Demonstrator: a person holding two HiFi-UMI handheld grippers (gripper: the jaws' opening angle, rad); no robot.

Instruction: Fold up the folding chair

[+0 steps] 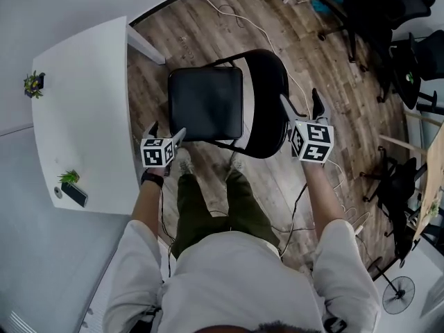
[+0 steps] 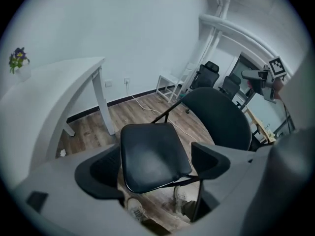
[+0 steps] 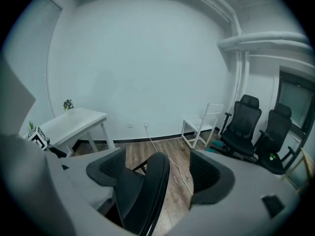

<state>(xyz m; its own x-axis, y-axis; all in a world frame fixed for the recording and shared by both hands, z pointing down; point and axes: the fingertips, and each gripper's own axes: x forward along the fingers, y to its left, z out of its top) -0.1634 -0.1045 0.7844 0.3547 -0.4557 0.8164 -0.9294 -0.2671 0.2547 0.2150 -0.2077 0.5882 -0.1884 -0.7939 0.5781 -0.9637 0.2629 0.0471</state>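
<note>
Folding chair [image 1: 208, 103] first: where does it stand, and is any of it folded?

None of it yet. It stands open on the wooden floor [image 1: 180, 40] right in front of the person, just beside the white bench [image 1: 83, 116]. The seat [image 1: 205, 101] lies flat and the backrest [image 1: 269, 103] is on the person's right.

And the two tools?

The left gripper [image 1: 167, 129] hangs near the closest corner of the seat with its fingers released and nothing gripped; its own view shows only the seat beyond them. The right gripper [image 1: 300, 97] sits close beside the backrest, fingers spread wide too. The backrest's rim lines up in their gap, but I cannot tell whether it touches either one.

So how would you do the fold well?

I'd close the right fingers on the backrest rim to steady the frame. Then I'd hook the left ones under the seat edge farthest from the backrest and tip it up toward the backrest. The seat looks smooth and padded, so the harder rim beneath should slip less. I'd also keep the person's shoes [image 1: 184, 161] away from the legs as they draw together.

Anything around to mind?

A white cable [image 3: 177, 171] trails over the floor by the chair, and a leg could snag on it. The bench carries small plants [image 1: 32, 83] and a dark phone-like slab [image 1: 73, 194], so I'd swing nothing that way. Black office chairs [image 1: 378, 5] crowd the far right, well apart
</note>
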